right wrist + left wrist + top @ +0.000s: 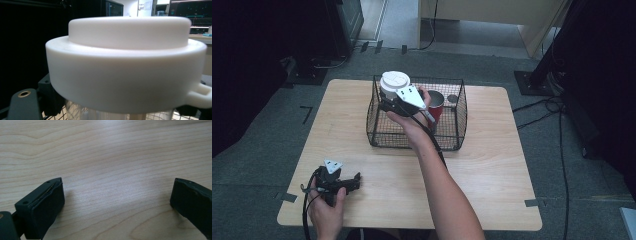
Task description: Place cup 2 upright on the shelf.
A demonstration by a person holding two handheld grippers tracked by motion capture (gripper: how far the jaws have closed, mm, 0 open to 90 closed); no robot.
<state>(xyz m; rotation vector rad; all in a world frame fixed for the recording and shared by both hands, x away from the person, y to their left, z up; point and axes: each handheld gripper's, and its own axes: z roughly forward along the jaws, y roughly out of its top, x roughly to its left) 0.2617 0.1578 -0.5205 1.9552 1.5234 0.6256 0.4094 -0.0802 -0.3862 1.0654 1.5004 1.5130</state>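
Above the black wire basket (382, 131), a clear jar with a white lid (394, 82) hangs pinched in the right claw (388, 102), beside a red cup (435, 105) inside. On the wooden counter (492, 165) rests the left claw (354, 181), jaws spread.

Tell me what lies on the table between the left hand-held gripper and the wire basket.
Nothing: the high view shows bare wood between the left hand-held gripper and the wire basket.
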